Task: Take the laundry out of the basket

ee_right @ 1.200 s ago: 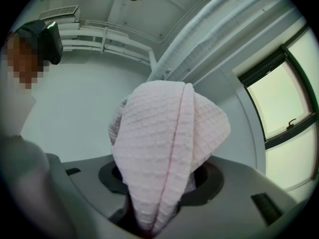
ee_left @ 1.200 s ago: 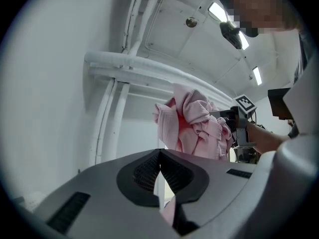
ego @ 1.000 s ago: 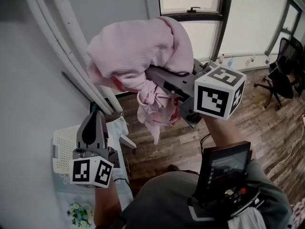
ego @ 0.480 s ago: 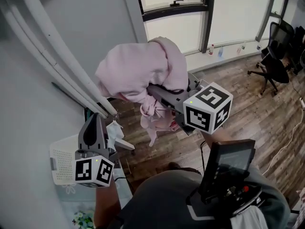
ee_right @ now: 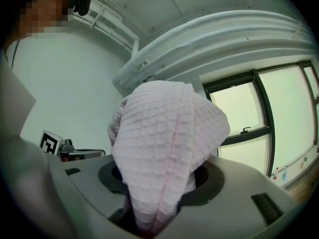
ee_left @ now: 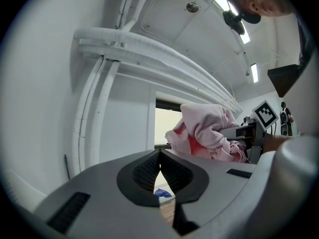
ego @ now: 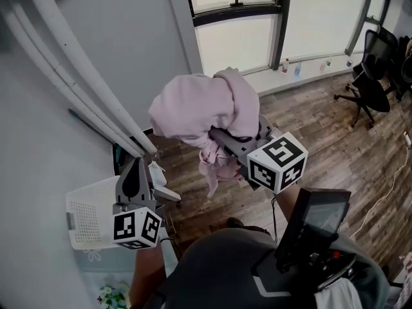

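A pink waffle-weave cloth (ego: 196,105) is bunched up and held high in the air, with a tail hanging down. My right gripper (ego: 222,137) is shut on the pink cloth (ee_right: 162,148), which fills the gap between the jaws and hides the pads. My left gripper (ego: 136,167) is lower at the left, above the white perforated laundry basket (ego: 87,212). In the left gripper view the left gripper (ee_left: 159,176) is shut with nothing between its pads, and the pink cloth (ee_left: 207,131) shows beyond it.
White pipes (ego: 71,76) run along the grey wall at the left. A window (ego: 238,18) is ahead, and office chairs (ego: 373,76) stand on the wooden floor (ego: 322,134) at the right. A white cloth (ego: 156,172) lies by the basket. A dark device (ego: 315,227) hangs on the person's chest.
The right gripper has come lower and a little to the right with the pink cloth still in it. The left gripper has shifted slightly right, still shut and empty.
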Tool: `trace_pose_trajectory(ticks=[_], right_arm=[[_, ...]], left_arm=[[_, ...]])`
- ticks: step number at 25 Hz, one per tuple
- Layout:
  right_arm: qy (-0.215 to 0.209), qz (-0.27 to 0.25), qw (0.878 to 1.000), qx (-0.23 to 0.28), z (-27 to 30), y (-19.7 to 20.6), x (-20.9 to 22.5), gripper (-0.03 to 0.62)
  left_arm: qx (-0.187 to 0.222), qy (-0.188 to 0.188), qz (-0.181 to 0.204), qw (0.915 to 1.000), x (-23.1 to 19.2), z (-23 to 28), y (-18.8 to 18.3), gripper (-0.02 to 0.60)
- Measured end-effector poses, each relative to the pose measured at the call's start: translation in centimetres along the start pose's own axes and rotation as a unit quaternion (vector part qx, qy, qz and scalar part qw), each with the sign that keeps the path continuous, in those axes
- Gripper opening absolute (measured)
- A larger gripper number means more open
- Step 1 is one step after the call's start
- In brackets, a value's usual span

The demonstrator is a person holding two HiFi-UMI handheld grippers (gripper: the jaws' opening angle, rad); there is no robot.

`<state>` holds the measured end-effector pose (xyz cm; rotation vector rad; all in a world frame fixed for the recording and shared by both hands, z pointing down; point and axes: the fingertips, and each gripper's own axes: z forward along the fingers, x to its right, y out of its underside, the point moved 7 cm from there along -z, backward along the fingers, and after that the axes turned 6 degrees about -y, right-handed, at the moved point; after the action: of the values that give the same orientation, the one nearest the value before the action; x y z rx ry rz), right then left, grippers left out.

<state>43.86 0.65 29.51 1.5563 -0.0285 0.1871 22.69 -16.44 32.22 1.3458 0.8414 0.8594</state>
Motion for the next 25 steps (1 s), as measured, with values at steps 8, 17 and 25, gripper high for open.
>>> trace_pose_trajectory(ticks=[8,17,25], right_arm=[[0.020,-0.013,1.000,-0.017,0.17,0.89,0.17,0.244],[0.022,-0.011,1.000,-0.017,0.09,0.75,0.06,0.244],[0.023,-0.014,0.999,-0.017,-0.01,0.50,-0.13,0.244]], left_arm=[[-0.012,0.000,0.000,0.9999,-0.21,0.33,0.59,0.008],[-0.007,-0.004,-0.004,1.0000,-0.43,0.13,0.41,0.008],[-0.004,-0.009,-0.005,0.9999,-0.71,-0.24,0.09,0.008]])
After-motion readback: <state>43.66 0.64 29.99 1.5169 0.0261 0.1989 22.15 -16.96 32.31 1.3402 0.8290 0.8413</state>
